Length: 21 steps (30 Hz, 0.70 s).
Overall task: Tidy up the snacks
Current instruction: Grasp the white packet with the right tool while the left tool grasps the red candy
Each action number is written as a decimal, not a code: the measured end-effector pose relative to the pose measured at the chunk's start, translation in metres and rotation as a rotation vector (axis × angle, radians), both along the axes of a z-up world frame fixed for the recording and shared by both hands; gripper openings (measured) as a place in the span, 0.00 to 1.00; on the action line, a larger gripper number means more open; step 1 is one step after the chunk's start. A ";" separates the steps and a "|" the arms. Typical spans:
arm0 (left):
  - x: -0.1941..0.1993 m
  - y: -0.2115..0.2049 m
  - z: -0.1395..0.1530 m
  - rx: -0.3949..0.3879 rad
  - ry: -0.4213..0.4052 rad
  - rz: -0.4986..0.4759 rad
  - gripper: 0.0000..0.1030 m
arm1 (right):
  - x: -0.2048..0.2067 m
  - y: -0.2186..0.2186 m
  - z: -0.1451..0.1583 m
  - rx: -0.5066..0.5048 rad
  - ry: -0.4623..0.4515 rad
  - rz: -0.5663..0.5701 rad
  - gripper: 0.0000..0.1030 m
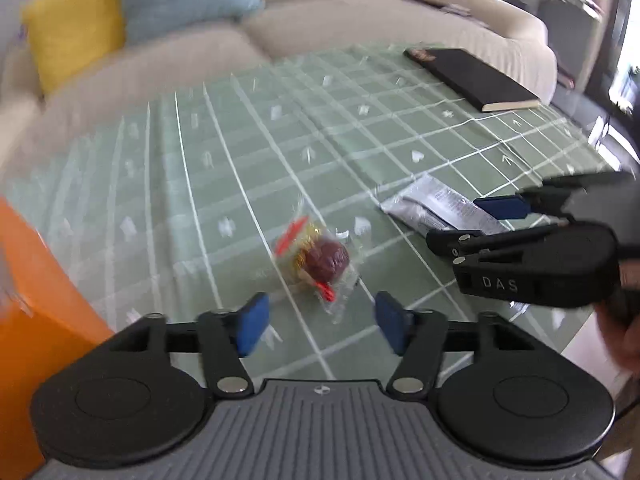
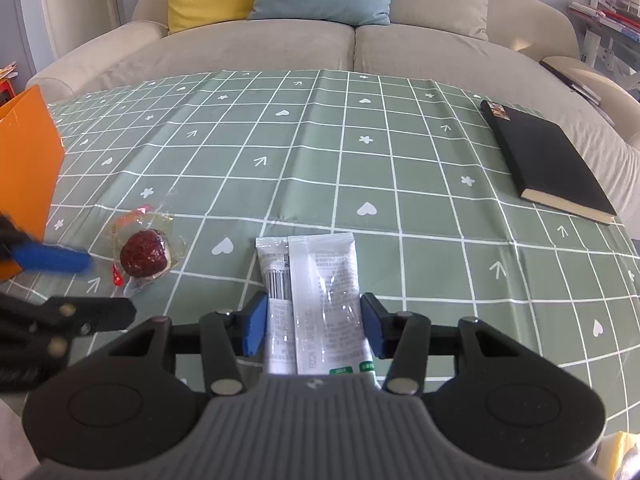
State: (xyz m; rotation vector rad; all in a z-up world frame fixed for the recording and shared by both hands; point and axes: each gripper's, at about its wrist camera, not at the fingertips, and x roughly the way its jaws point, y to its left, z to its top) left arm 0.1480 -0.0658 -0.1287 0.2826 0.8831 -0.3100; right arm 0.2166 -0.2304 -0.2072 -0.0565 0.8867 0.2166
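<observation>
A clear-wrapped dark red date snack (image 1: 320, 260) lies on the green checked tablecloth (image 1: 248, 152), just ahead of my open, empty left gripper (image 1: 320, 326). It also shows in the right wrist view (image 2: 145, 254) at the left. A white and silver snack packet (image 2: 316, 296) lies flat between the pads of my right gripper (image 2: 314, 326), whose jaws stand open on either side of it. In the left wrist view the packet (image 1: 436, 206) lies under the right gripper (image 1: 480, 220). The left gripper (image 2: 92, 284) enters the right wrist view from the left.
An orange box (image 2: 24, 176) stands at the table's left edge; it also shows in the left wrist view (image 1: 36, 320). A black notebook (image 2: 548, 160) lies at the far right of the table. A beige sofa (image 2: 320, 40) with yellow and blue cushions is behind the table.
</observation>
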 end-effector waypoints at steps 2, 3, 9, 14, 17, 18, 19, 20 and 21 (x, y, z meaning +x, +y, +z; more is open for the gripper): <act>-0.006 -0.006 0.004 0.071 -0.095 -0.058 0.74 | -0.001 0.000 0.000 0.004 -0.002 -0.003 0.49; -0.007 -0.010 0.006 0.111 -0.141 -0.086 0.74 | -0.001 0.000 0.000 0.010 -0.003 -0.003 0.50; 0.017 -0.028 -0.008 0.221 -0.158 -0.214 0.70 | -0.004 0.001 -0.002 0.022 -0.023 0.008 0.58; 0.023 -0.032 -0.025 0.277 -0.161 -0.261 0.70 | -0.006 0.000 -0.003 0.018 -0.037 -0.001 0.59; 0.026 -0.027 -0.029 0.236 -0.122 -0.241 0.70 | -0.006 0.001 -0.004 0.014 -0.047 -0.005 0.61; 0.027 -0.025 -0.029 0.214 -0.105 -0.231 0.69 | -0.006 0.001 -0.004 0.011 -0.049 -0.001 0.61; 0.028 -0.024 -0.029 0.193 -0.098 -0.217 0.66 | -0.006 0.002 -0.005 0.006 -0.050 0.003 0.61; 0.029 -0.024 -0.029 0.182 -0.095 -0.207 0.65 | -0.006 0.002 -0.005 0.005 -0.050 0.005 0.61; 0.030 -0.023 -0.029 0.171 -0.088 -0.196 0.59 | -0.005 0.002 -0.005 0.008 -0.049 0.004 0.61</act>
